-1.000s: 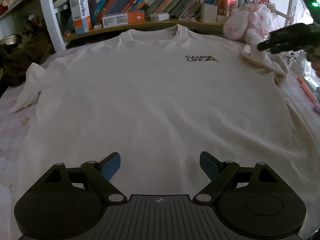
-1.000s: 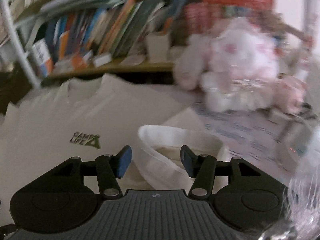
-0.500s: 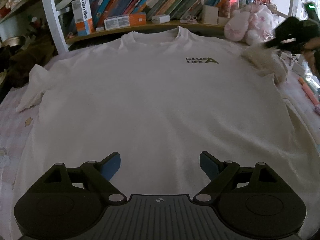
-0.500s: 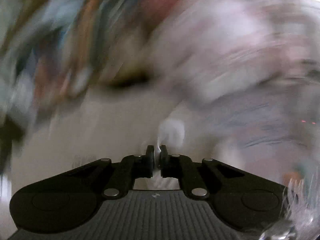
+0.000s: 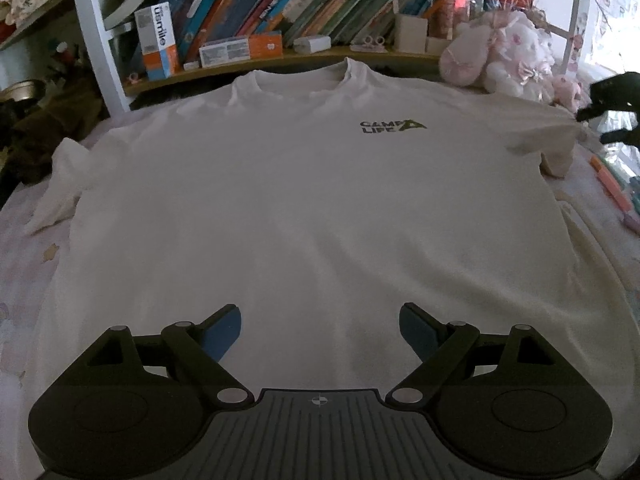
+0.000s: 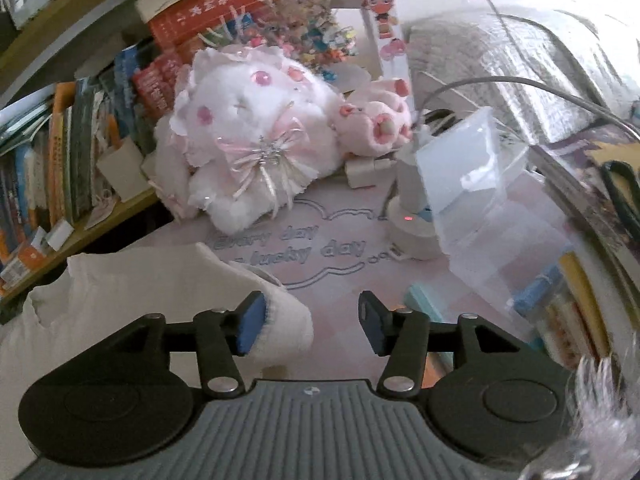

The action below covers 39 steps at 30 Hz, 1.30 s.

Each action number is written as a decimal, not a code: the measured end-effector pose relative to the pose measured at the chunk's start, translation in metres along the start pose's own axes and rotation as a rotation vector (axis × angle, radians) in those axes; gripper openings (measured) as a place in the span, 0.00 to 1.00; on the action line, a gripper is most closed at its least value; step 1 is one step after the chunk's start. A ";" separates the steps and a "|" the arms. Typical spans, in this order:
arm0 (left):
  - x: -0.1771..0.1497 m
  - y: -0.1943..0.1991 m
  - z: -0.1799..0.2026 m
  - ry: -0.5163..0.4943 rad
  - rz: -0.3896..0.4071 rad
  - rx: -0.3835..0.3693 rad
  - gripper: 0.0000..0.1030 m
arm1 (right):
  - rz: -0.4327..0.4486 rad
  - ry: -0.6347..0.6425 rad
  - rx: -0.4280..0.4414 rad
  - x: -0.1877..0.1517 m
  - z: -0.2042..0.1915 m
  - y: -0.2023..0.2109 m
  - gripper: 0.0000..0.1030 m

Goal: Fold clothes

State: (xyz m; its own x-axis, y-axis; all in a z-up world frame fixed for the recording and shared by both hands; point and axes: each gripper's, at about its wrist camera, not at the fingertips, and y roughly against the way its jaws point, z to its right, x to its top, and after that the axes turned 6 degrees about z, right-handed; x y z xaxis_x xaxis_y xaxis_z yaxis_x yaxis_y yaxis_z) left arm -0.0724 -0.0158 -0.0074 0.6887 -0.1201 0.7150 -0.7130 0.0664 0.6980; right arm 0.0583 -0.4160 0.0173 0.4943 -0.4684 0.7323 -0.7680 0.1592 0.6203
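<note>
A white T-shirt (image 5: pixel 304 200) with a dark chest logo (image 5: pixel 392 126) lies face up and flat on the pink patterned surface, collar toward the bookshelf. My left gripper (image 5: pixel 320 334) hovers open over its lower hem, nothing between the fingers. The shirt's right sleeve (image 5: pixel 556 140) is stretched out sideways; its cuff (image 6: pixel 280 320) lies just inside my right gripper (image 6: pixel 312 328), which is open, the left finger touching the cloth. From the left wrist view the right gripper (image 5: pixel 608 108) shows as a dark shape beside that sleeve. The left sleeve (image 5: pixel 60 184) lies crumpled.
A bookshelf (image 5: pixel 280 20) runs along the far edge. White and pink plush toys (image 6: pixel 256 148) sit at the back right, beside a clear plastic organiser (image 6: pixel 504 216) and a small white device (image 6: pixel 412 216) with a red light. Pens (image 5: pixel 612 184) lie right of the shirt.
My right gripper shut on the bunched right sleeve, pulled it outward to the right, and has now opened, leaving the sleeve spread. The left gripper stayed open, hardly moving.
</note>
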 end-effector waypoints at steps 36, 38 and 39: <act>-0.001 0.002 -0.007 0.025 0.004 0.017 0.86 | -0.322 0.121 0.373 -0.035 -0.035 0.012 0.43; -0.001 0.001 -0.007 0.026 -0.001 0.019 0.86 | -0.263 0.035 0.333 -0.023 -0.017 0.009 0.43; -0.001 0.001 -0.008 0.027 -0.002 0.021 0.86 | -0.224 -0.006 0.302 -0.015 -0.008 0.006 0.43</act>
State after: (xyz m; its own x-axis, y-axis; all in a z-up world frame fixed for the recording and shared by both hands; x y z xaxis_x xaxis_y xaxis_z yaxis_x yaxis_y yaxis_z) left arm -0.0731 -0.0079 -0.0071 0.6931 -0.0929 0.7148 -0.7142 0.0458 0.6984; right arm 0.0490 -0.4011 0.0120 0.6622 -0.4675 0.5856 -0.7268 -0.2107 0.6537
